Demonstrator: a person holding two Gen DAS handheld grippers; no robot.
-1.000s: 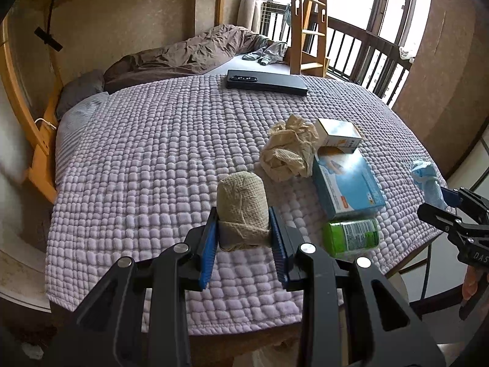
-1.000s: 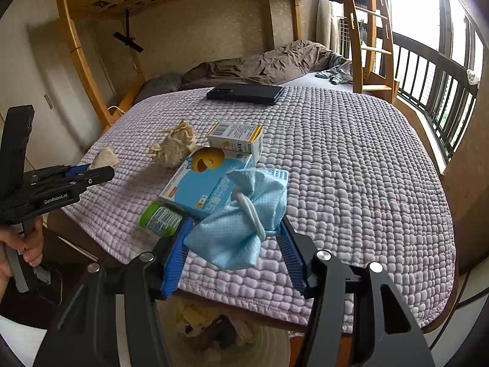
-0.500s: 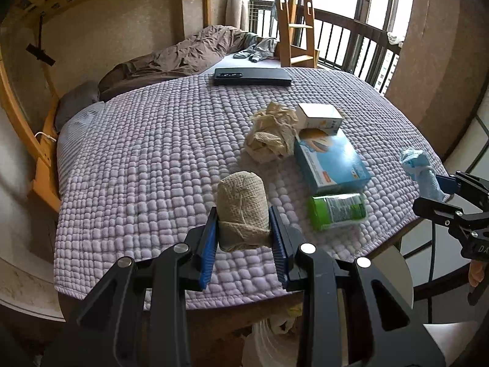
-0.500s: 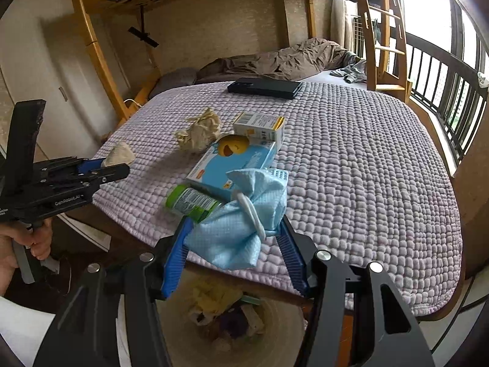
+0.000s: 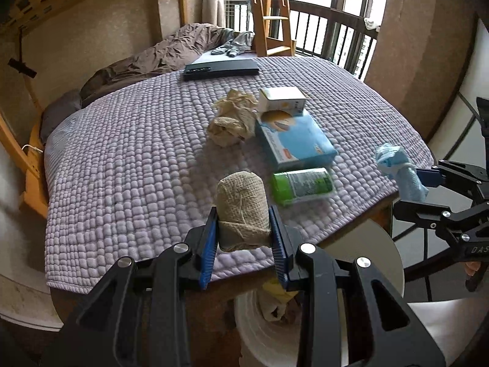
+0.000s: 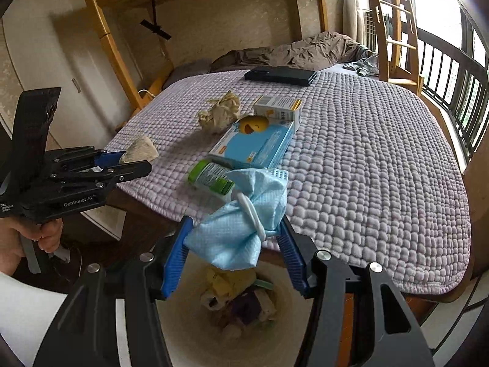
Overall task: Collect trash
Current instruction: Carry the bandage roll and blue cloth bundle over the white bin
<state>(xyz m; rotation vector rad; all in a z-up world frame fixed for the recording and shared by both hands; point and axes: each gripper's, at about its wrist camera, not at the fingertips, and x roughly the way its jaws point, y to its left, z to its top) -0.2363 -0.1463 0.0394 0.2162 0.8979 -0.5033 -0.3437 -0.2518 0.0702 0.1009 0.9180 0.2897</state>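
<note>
right wrist view: right gripper [image 6: 233,238] clamps blue face mask [image 6: 241,226] above part-filled bin [image 6: 238,302], left gripper [image 5: 244,235] clamps beige wad [image 5: 243,211]; upper centre, crumpled paper [image 6: 220,114], two boxes [image 6: 256,148], green bottle [image 6: 211,177] remain uncollected.

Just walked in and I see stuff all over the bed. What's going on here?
A person is clearing trash off the bed with two handheld grippers. The left gripper is shut on a beige paper wad, the right gripper on a bundled blue face mask. Both hang near the bed's edge above a trash bin with litter in it. A crumpled tissue, two boxes and a green bottle lie on the cover.
</note>
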